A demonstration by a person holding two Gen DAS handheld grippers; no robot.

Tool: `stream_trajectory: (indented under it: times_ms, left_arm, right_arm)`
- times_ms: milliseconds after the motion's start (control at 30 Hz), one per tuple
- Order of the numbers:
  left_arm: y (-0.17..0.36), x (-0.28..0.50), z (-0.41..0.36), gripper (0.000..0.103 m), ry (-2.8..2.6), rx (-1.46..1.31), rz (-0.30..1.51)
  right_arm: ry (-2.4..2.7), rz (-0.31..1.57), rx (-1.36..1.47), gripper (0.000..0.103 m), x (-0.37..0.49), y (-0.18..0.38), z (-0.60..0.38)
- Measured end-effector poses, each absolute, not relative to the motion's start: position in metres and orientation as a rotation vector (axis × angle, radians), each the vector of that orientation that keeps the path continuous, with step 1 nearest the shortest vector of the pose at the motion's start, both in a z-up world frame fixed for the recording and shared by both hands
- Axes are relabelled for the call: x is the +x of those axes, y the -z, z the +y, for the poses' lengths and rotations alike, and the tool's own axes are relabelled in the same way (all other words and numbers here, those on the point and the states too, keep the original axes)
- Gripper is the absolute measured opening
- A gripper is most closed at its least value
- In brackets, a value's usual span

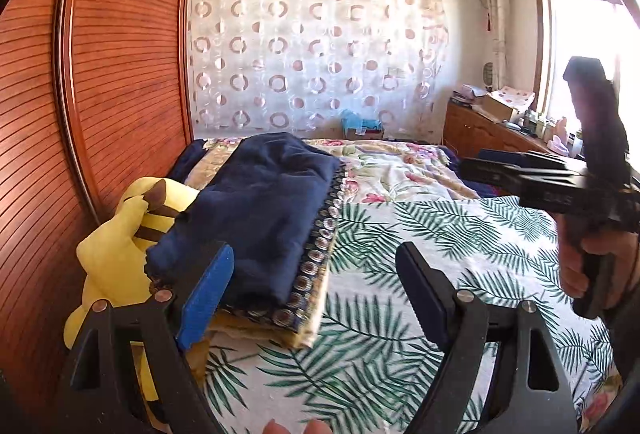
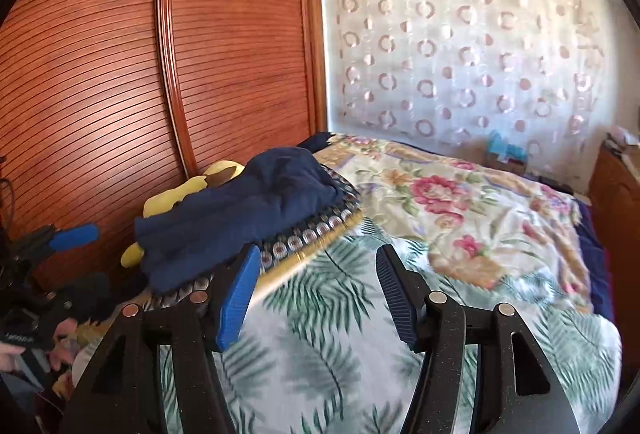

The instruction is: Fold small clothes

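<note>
Left wrist view: navy garment [image 1: 256, 210], soft and light, folded atop stack on bed [image 1: 420, 234]; grip its hem. Both jaws apart, empty.

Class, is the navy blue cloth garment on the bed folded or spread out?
Folded: the navy blue cloth garment sits as a thick, compact bundle atop the patterned stack.

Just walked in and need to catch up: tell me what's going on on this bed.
A person holds a gripper in each hand over the palm-leaf sheet. Both the left gripper and right gripper are open and empty. A folded navy garment lies on a stack beside a yellow plush toy.
</note>
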State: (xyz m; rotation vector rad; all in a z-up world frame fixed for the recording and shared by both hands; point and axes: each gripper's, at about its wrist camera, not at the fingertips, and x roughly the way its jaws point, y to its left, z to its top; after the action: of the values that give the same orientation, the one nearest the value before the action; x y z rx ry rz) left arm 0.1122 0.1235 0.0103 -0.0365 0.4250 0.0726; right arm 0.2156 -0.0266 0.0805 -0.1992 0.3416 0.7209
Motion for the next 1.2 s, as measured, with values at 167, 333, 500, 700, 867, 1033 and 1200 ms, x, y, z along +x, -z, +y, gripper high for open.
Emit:
stream_trajectory:
  times_ms: [167, 333, 500, 700, 867, 1033, 1200]
  left_arm:
    - [-0.009, 0.101, 0.099, 0.084, -0.045, -0.011, 0.434]
    - [-0.009, 0.091, 0.074, 0.084, 0.002, -0.011, 0.45]
    - [-0.014, 0.082, 0.05, 0.084, 0.016, 0.002, 0.45]
    - [-0.028, 0.073, 0.033, 0.084, 0.045, -0.005, 0.427]
    - [-0.042, 0.067, 0.024, 0.084, 0.051, -0.013, 0.404]
    - [-0.05, 0.059, 0.017, 0.084, 0.046, -0.002, 0.374]
    - [-0.051, 0.058, 0.016, 0.084, 0.036, -0.004, 0.367]
  right_arm:
    - [-0.65, 0.319, -0.17, 0.076, 0.161, -0.077, -0.066]
    - [-0.567, 0.293, -0.125, 0.086, 0.105, -0.075, -0.1]
    - [-0.428, 0.271, -0.086, 0.086, 0.05, -0.079, -0.125]
    - [-0.34, 0.238, -0.056, 0.086, -0.006, -0.087, -0.148]
    - [-0.301, 0.226, -0.033, 0.086, -0.032, -0.088, -0.16]
    - [-0.281, 0.217, -0.015, 0.086, -0.048, -0.088, -0.158]
    - [-0.276, 0.223, -0.008, 0.086, -0.048, -0.085, -0.153]
